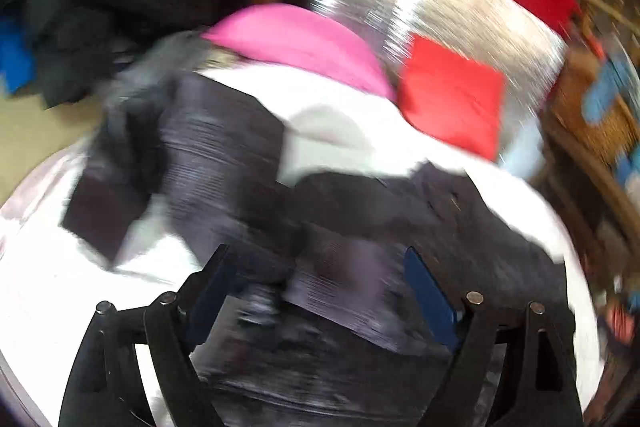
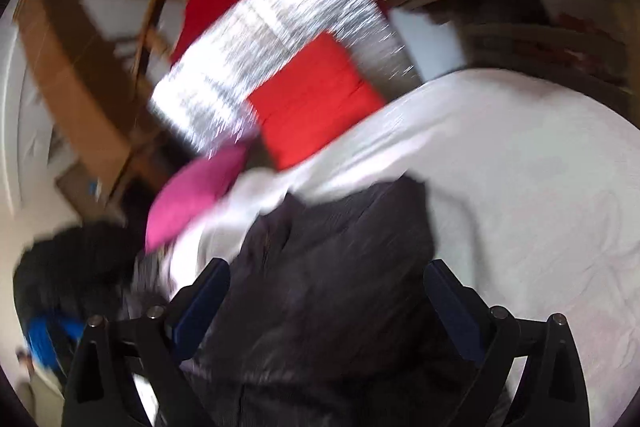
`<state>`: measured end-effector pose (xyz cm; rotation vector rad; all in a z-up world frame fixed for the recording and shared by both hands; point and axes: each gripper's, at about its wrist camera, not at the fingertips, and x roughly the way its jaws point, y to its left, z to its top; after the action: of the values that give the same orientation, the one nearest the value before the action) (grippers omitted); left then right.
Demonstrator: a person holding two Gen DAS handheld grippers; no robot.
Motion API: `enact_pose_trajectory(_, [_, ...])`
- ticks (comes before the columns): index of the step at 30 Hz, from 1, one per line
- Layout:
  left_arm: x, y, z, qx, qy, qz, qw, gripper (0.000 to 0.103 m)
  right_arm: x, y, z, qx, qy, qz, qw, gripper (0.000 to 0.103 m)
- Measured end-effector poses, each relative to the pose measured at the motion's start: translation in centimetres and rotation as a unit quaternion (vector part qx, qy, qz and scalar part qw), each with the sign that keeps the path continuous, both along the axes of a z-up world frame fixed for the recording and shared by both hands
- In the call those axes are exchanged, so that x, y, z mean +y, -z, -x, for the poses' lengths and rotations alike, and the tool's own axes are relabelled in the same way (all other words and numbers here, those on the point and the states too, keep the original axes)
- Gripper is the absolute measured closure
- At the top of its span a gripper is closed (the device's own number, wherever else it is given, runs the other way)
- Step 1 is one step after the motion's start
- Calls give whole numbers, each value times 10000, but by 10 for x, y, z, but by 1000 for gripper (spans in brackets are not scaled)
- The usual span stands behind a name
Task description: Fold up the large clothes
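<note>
Left tongs (image 1: 316, 267): spread apart, holding nothing, low over the dark garment (image 1: 248, 163).
Right tongs (image 2: 326, 281): also spread apart, empty, above the same garment (image 2: 340, 247).
Garment: lies rumpled on the white bed (image 2: 520, 167), one piece trailing toward the bed's left side; both views are blurred, so its seams are unclear.
Progress: I judge it early; no neat fold shows, so flattening and every fold remain.
Open room: bare sheet to the right.
Crowding: pink pillow (image 1: 296, 43) and red pillow (image 1: 452, 99) at the far edge, dark clothes pile (image 1: 80, 7) beyond the left edge.
</note>
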<state>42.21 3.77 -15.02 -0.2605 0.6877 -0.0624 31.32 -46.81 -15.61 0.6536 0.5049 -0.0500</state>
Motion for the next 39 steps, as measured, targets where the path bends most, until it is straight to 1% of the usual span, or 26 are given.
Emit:
enact_pose_trajectory(1, [13, -2, 1, -43, -214, 35, 9998, 17, 10, 3, -1, 65, -128, 41, 9999, 5])
enact_pose_trajectory(3, [53, -7, 4, -141, -848, 75, 9963, 17, 23, 8, -10, 151, -347, 86, 9992, 5])
enact_pose_trajectory(5, [93, -8, 8, -209, -1634, 0, 9863, 14, 34, 9, -19, 252, -517, 273, 9980, 5])
enact_pose_trajectory(6, [111, -7, 11, -244, -1921, -31, 9811, 11, 40, 10, -24, 291, -585, 331, 9973, 5])
enact_pose_trajectory(8, [139, -2, 14, -186, -2218, -25, 9749, 9, 43, 13, -26, 355, -641, 301, 9969, 5])
enact_pose_trajectory(10, [166, 9, 9, -13, -2373, 21, 9714, 9, 46, 21, -28, 433, -671, 237, 9965, 5])
enact_pose_trajectory(12, [181, 23, 2, 175, -2438, 45, 9697, 9, 48, 24, -32, 478, -716, 191, 9961, 5])
enact_pose_trajectory(14, [185, 33, -6, 242, -2379, 7, 9710, 9, 54, 25, -35, 493, -755, 267, 9956, 5])
enact_pose_trajectory(17, [180, 47, -23, 306, -1981, 71, 9797, 9, 57, 29, -35, 577, -782, 387, 9945, 5])
enact_pose_trajectory(18, [179, 52, -31, 362, -1885, 106, 9813, 9, 57, 30, -36, 616, -789, 400, 9942, 5])
enact_pose_trajectory(20, [176, 60, -43, 496, -1811, 179, 9821, 9, 57, 33, -37, 659, -761, 401, 9941, 5])
enact_pose_trajectory(21, [175, 62, -45, 490, -1758, 222, 9829, 12, 57, 34, -38, 679, -730, 400, 9942, 5])
enact_pose_trajectory(22, [175, 65, -49, 457, -1688, 230, 9843, 33, 56, 35, -39, 698, -714, 399, 9942, 6])
enact_pose_trajectory(23, [174, 68, -54, 507, -1639, 176, 9850, 52, 55, 36, -40, 711, -704, 405, 9942, 6])
enact_pose_trajectory(24, [172, 73, -61, 697, -1519, 116, 9859, 88, 54, 36, -40, 717, -675, 423, 9942, 7])
enact_pose_trajectory(25, [172, 73, -64, 776, -1439, 180, 9864, 95, 53, 36, -41, 724, -656, 431, 9943, 8])
enact_pose_trajectory(27, [168, 65, -57, 617, -1345, 324, 9885, 95, 50, 36, -41, 733, -615, 408, 9946, 9])
enact_pose_trajectory(29, [155, 40, -50, 370, -1010, 430, 9933, 95, 46, 35, -40, 701, -535, 354, 9955, 9])
enact_pose_trajectory(31, [131, 4, -38, 42, -521, 518, 9973, 95, 41, 31, -36, 622, -482, 316, 9964, 9])
enact_pose_trajectory(32, [115, -16, -29, -145, -181, 626, 9978, 95, 41, 29, -34, 575, -453, 317, 9968, 9])
enact_pose_trajectory(34, [87, -48, -15, -435, 504, 1026, 9925, 95, 38, 24, -29, 467, -425, 290, 9976, 9])
enact_pose_trajectory(36, [53, -79, 1, -674, 1154, 1391, 9812, 95, 36, 21, -24, 385, -397, 262, 9981, 9])
enact_pose_trajectory(37, [38, -89, 8, -762, 1400, 1500, 9757, 95, 34, 20, -23, 366, -379, 260, 9983, 9])
enact_pose_trajectory(39, [2, -108, 22, -927, 1994, 1731, 9601, 95, 31, 19, -20, 359, -348, 232, 9985, 9])
